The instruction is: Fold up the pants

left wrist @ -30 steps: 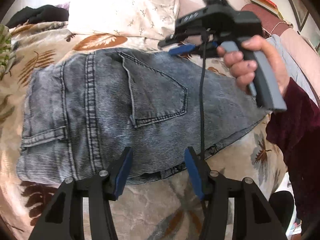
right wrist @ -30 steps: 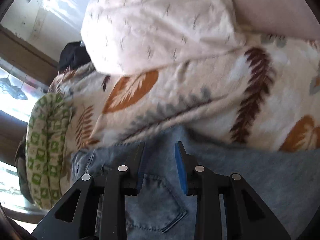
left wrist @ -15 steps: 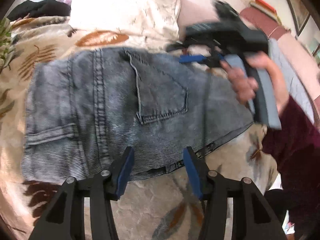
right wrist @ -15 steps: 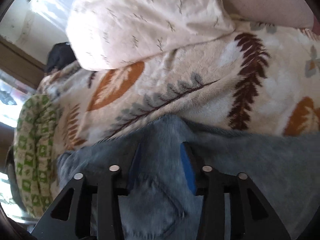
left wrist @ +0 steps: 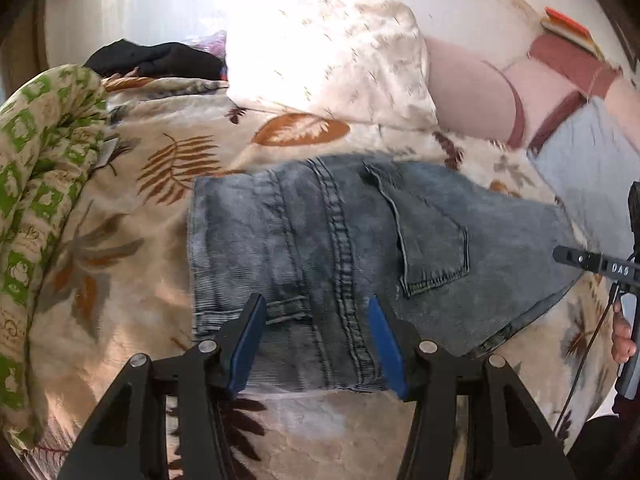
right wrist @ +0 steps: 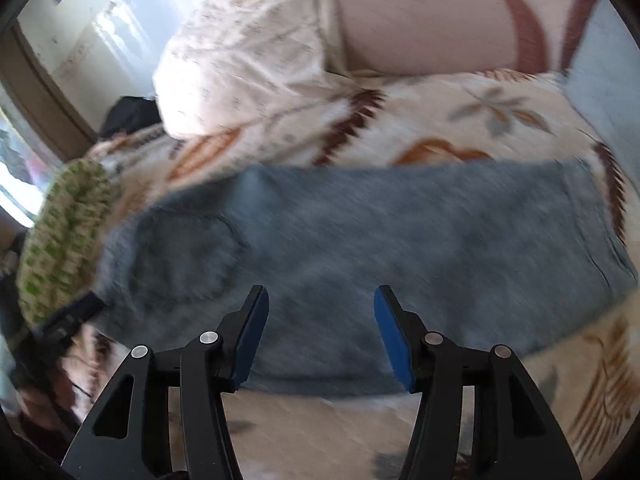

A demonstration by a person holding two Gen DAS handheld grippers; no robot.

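Grey-blue jeans (left wrist: 340, 248) lie folded flat on a leaf-print blanket, back pocket (left wrist: 424, 232) up. My left gripper (left wrist: 316, 340) is open and empty, hovering over the near edge of the jeans by the waistband. My right gripper (right wrist: 320, 332) is open and empty, over the jeans (right wrist: 360, 248) near their front edge; this view is motion-blurred. Part of the right gripper's body shows at the right edge of the left wrist view (left wrist: 600, 264), held by a hand.
A cream pillow (left wrist: 328, 52) and pink bolster (left wrist: 468, 96) lie behind the jeans. A green-patterned quilt (left wrist: 40, 184) is bunched at the left, with dark clothes (left wrist: 156, 60) behind it. The leaf-print blanket (left wrist: 120, 280) covers the bed. A light blue cloth (left wrist: 588, 168) lies at right.
My right gripper has pulled back from the far edge of the jeans toward the near side and opened wider. My left gripper has shifted left toward the waistband, still open.
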